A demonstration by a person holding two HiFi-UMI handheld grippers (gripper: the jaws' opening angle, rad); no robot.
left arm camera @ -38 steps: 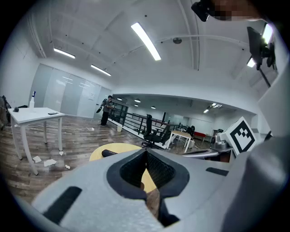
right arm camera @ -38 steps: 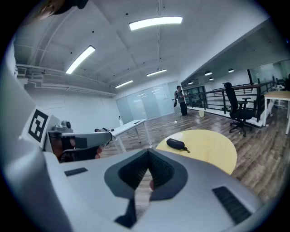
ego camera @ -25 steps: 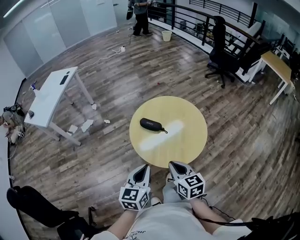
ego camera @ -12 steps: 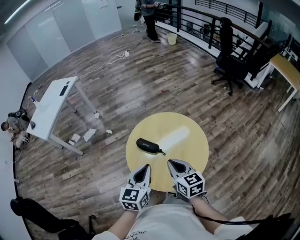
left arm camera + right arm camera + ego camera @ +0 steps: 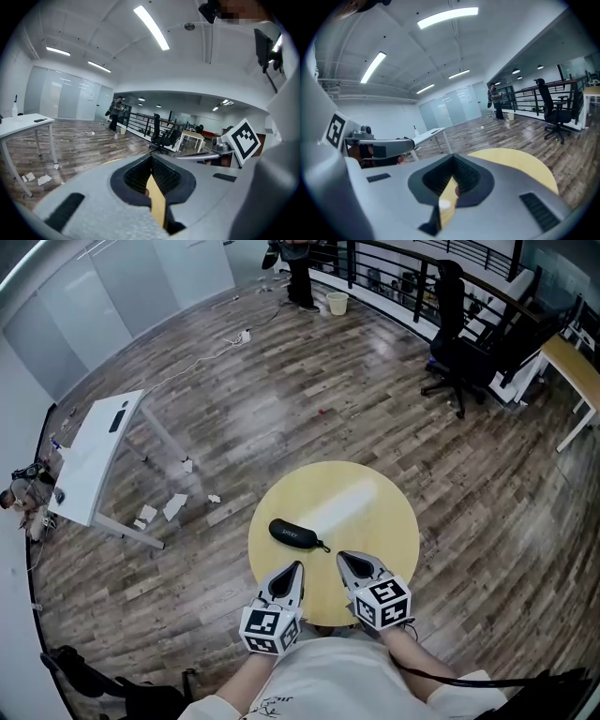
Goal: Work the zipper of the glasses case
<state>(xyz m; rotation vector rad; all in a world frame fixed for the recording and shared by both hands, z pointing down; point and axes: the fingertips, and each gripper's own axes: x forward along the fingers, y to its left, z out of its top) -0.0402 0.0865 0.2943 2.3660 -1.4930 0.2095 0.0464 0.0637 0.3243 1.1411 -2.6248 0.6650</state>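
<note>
Evidently idle: left gripper (image 5: 286, 576), right gripper (image 5: 352, 565) closed, empty.
Black oval glasses case (image 5: 294, 533), eleven o'clock: likely light, slides easily; pinch zipper pull (image 5: 325, 547).

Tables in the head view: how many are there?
3. A round yellow table at bottom centre, a white table at the left, and a wooden table at the right edge. Others may be hidden farther off.

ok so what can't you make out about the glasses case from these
- Zipper of the glasses case: head view, too small to tell open from shut.
- Print on the case: head view, too small to read.
- The case in both gripper views: not shown, the left gripper and right gripper bodies fill the lower frame.
</note>
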